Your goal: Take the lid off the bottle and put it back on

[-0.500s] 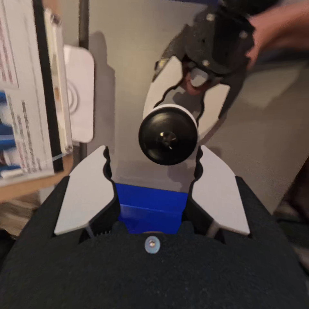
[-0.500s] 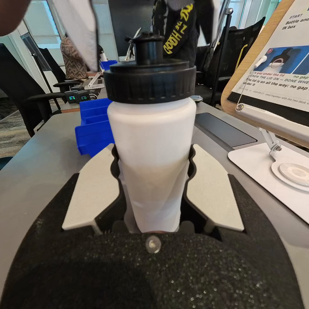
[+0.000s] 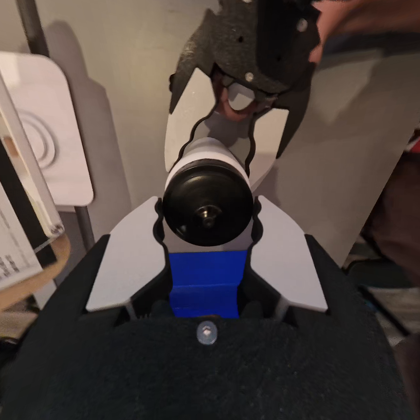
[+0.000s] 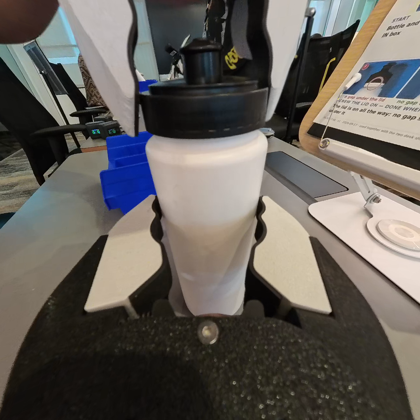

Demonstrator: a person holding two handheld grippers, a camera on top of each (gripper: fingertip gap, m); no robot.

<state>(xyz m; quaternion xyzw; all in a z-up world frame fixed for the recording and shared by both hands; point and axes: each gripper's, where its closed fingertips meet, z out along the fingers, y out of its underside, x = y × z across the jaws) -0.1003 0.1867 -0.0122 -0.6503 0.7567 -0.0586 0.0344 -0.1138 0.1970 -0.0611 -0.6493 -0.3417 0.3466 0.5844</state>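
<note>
We see the black lid (image 4: 204, 113) still seated on the white bottle (image 4: 206, 204). Our right claw (image 4: 208, 218) pinches the body at 6 o'clock; the left claw (image 3: 208, 218) clamps the lid. Unscrewing and refitting remain.

Close opposed views, perhaps sharing bottle (image 4: 205, 181).

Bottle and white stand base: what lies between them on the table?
In the right wrist view, only grey table and a dark inset panel lie between bottle and base.
</note>
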